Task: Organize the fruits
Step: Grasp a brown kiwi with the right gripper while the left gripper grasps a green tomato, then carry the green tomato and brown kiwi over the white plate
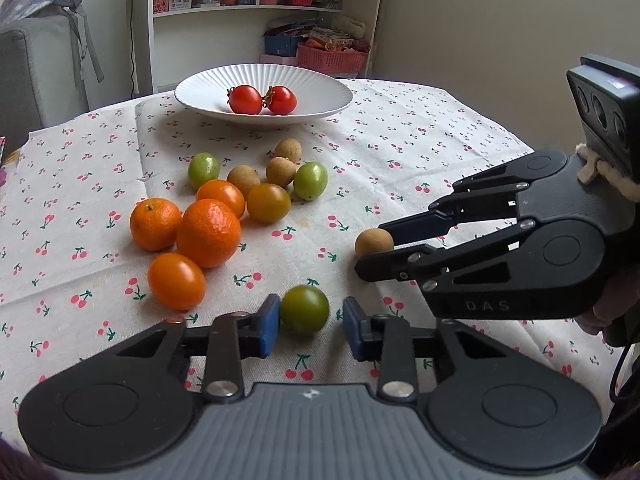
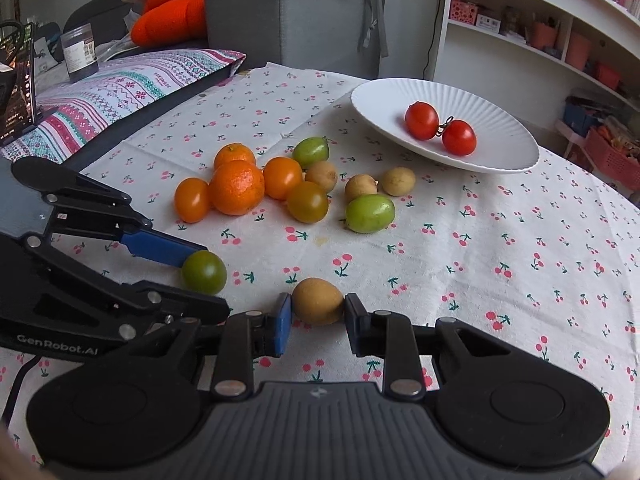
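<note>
Blue pads of the left gripper (image 1: 310, 320) are closed on a dark green tomato (image 1: 304, 309), which sits low on the cherry-print tablecloth (image 1: 400, 184). From this gripper's own camera the right pad seems a little apart from the skin, so the grip is perhaps light. In the other camera the fruit sits at the very tips of the fingers.

My right gripper (image 2: 318, 318) is clenched on a brown longan (image 2: 318, 300). Both pads press its sides, and it still rests on the cloth. The two grippers are near each other, at the near edge of the table.

Farther out, the loose fruits lie in one group on the cloth. I count two mandarins (image 1: 208, 232) touching each other and two orange tomatoes (image 1: 176, 286), one on each side of the bigger mandarin. There is also one amber tomato (image 1: 268, 208), two light green fruits (image 1: 310, 180) and three more longans (image 1: 280, 171).

Behind the group, at the far side of the table, stands the only container, a white ribbed plate (image 1: 320, 84). It holds two red tomatoes (image 1: 245, 99), side by side and touching, and no other fruit.
</note>
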Action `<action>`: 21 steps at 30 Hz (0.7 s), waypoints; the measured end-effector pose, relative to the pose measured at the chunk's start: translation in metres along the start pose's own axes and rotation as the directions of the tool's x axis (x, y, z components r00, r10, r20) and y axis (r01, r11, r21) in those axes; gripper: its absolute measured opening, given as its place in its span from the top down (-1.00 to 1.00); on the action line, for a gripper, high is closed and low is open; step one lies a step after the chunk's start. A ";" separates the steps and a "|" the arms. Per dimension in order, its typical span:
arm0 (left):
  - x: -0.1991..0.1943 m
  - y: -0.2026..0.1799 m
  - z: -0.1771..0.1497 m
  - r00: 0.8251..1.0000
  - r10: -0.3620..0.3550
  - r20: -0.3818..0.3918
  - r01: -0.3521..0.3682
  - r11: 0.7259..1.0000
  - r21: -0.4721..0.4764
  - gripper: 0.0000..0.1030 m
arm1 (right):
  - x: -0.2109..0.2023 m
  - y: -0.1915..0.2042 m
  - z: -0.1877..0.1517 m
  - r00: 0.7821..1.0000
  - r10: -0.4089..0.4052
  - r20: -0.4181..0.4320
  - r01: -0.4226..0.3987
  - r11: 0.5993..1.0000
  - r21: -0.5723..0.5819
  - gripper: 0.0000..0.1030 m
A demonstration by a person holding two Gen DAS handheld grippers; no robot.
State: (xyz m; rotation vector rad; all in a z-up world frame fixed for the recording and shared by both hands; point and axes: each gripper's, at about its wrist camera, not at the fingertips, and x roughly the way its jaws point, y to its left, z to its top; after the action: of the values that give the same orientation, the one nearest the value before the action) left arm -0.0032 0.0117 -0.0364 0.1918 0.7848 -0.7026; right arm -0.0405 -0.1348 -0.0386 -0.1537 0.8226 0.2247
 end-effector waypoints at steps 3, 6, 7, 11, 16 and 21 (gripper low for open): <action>0.000 0.000 0.000 1.000 0.002 0.002 -0.002 1.000 -0.008 0.78 | -0.001 0.000 0.000 1.000 -0.001 -0.002 0.001 1.000 0.002 0.51; 0.000 0.001 0.000 1.000 0.006 0.004 -0.006 1.000 -0.011 0.78 | -0.001 -0.001 0.000 1.000 -0.001 -0.002 0.001 1.000 0.002 0.51; 0.000 0.001 0.000 1.000 0.007 0.003 -0.007 1.000 -0.010 0.78 | -0.001 -0.001 0.000 1.000 -0.001 -0.002 0.001 1.000 0.001 0.51; 0.000 0.000 0.001 1.000 0.017 0.000 -0.017 1.000 -0.003 0.80 | -0.003 -0.003 0.000 1.000 -0.005 -0.003 0.005 1.000 0.008 0.51; -0.001 0.001 0.005 0.999 0.032 0.004 -0.032 0.999 -0.009 0.80 | -0.005 -0.006 0.002 1.000 -0.010 0.003 0.010 1.000 0.025 0.51; -0.003 0.004 0.013 0.999 0.048 0.016 -0.047 0.998 -0.034 0.80 | -0.010 -0.013 0.010 0.999 -0.023 0.027 0.021 0.998 0.053 0.51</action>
State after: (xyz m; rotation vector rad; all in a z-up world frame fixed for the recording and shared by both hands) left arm 0.0058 0.0109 -0.0252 0.1738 0.7731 -0.6451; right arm -0.0369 -0.1465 -0.0243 -0.1097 0.7979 0.1841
